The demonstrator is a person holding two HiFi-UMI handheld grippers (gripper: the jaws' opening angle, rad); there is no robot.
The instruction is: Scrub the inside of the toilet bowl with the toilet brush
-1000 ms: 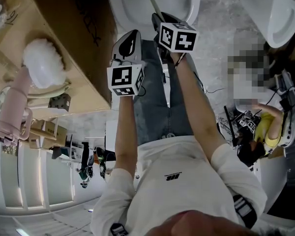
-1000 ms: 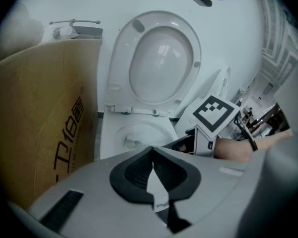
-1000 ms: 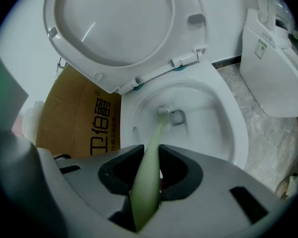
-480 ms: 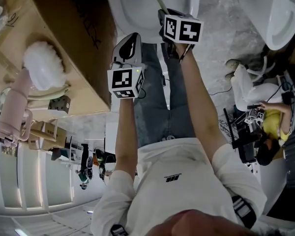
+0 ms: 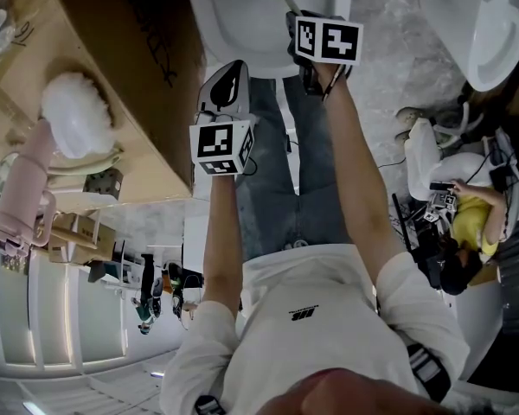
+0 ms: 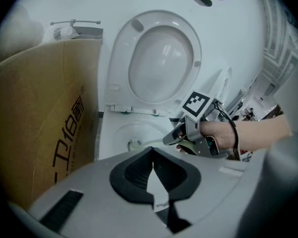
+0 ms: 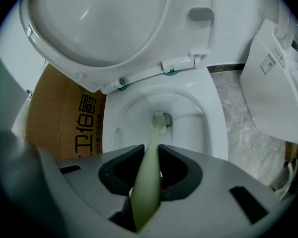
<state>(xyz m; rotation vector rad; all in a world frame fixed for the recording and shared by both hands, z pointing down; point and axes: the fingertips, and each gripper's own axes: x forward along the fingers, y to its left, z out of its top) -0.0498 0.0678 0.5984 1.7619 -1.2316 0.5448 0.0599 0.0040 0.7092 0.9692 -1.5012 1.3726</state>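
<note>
The white toilet bowl (image 7: 214,133) stands open, its lid (image 7: 99,24) raised. My right gripper (image 7: 150,151) is shut on the pale green toilet brush handle (image 7: 148,177). The brush head (image 7: 159,119) is down by the drain inside the bowl. In the head view the right gripper (image 5: 296,26) reaches over the bowl (image 5: 233,20) at the top. My left gripper (image 5: 228,72) hovers just short of the bowl's front rim. Its jaws are closed with nothing in them (image 6: 152,151). From the left gripper view I see the right gripper (image 6: 176,137) and the handle (image 6: 148,144) over the bowl (image 6: 109,133).
A large cardboard box (image 7: 74,128) stands tight against the toilet's left side. A second white toilet (image 5: 493,33) and a loose white lid (image 7: 275,88) are on the marble floor to the right. A person in yellow (image 5: 471,219) crouches at the far right among cables.
My right gripper has pushed forward over the bowl with the brush in it. The left gripper has barely moved.
</note>
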